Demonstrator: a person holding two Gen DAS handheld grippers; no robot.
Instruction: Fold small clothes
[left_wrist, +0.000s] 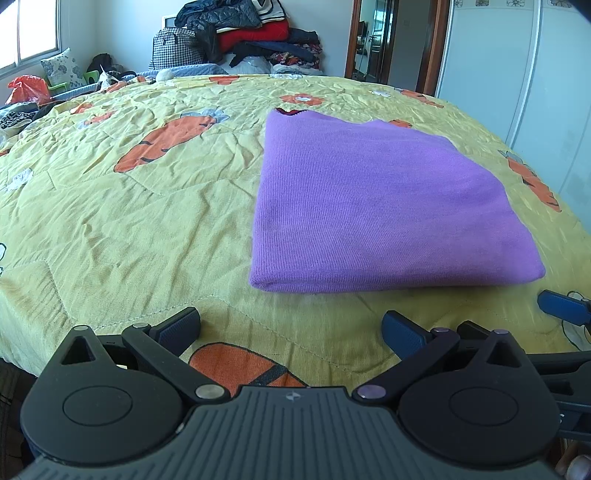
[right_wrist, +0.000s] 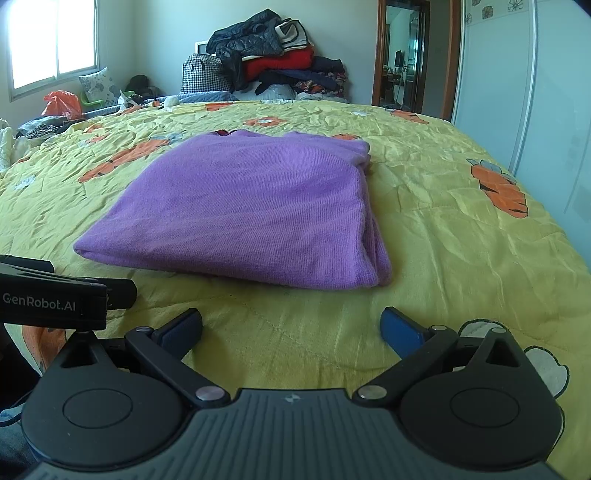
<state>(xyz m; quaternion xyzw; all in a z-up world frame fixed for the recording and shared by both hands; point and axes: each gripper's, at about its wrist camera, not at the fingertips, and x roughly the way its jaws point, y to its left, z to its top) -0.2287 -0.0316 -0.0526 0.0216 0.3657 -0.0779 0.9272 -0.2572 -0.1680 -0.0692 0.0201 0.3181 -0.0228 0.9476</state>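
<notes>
lying folded into a thick rectangle, the purple garment (left_wrist: 384, 206) rested on the yellow carrot-print bedspread (left_wrist: 129, 206) of the bed. the left tongs (left_wrist: 291, 330) hovered just short of its near folded edge, fingers spread apart and empty. the right tongs (right_wrist: 291, 328) hung alongside, likewise apart, gripping nothing. a pile of clothes (right_wrist: 280, 59), perhaps coats and sweaters, sat heaped at the far end.
</notes>
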